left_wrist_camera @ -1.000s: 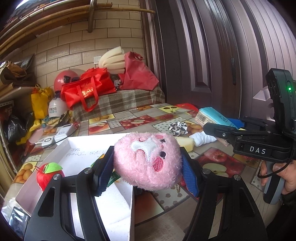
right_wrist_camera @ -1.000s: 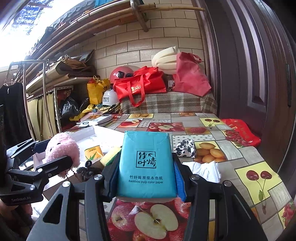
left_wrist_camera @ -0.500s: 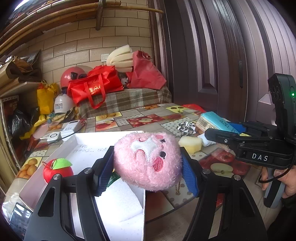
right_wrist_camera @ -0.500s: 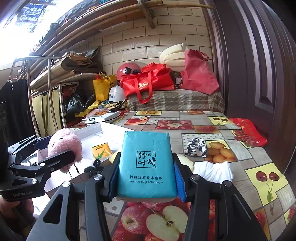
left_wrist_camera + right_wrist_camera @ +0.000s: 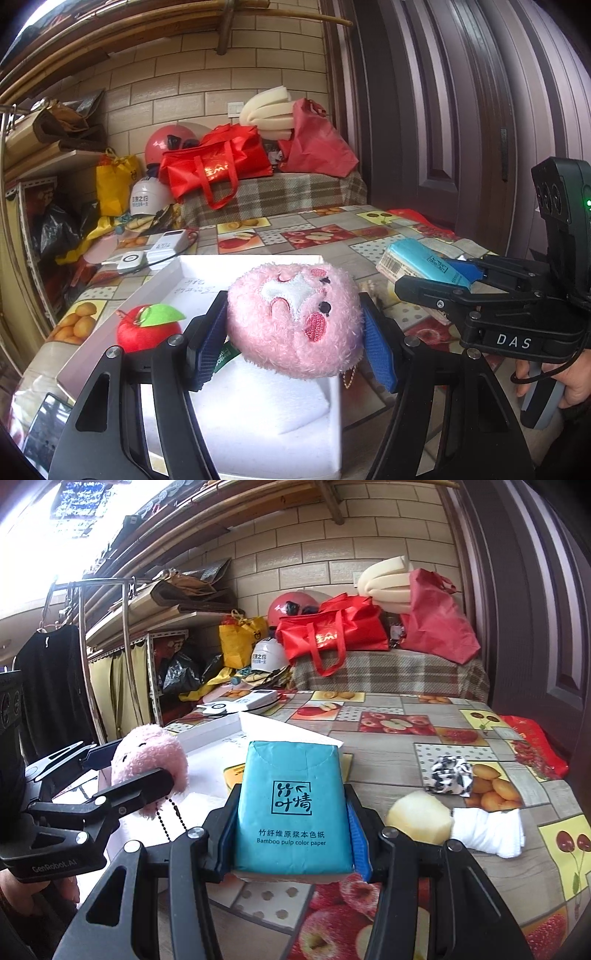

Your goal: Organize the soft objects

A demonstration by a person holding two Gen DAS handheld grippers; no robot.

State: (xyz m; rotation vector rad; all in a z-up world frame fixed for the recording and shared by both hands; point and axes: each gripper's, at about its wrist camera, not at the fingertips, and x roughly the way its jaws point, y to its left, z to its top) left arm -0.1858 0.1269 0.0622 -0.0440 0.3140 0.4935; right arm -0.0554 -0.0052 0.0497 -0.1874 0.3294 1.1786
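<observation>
A pink plush [image 5: 295, 319] is clamped in the left hand-held gripper [image 5: 291, 332] above the white box [image 5: 258, 424], a tissue pack [image 5: 293, 806] in the right hand-held gripper [image 5: 291, 834] over the table [image 5: 443, 734]; release into the box is probably called for next.

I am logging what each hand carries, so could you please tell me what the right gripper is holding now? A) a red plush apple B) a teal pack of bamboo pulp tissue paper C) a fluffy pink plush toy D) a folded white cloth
B: the right gripper has its blue pads pressed on both sides of the teal pack of bamboo pulp tissue paper, lifted off the table, while the left gripper grips the fluffy pink plush toy.
</observation>
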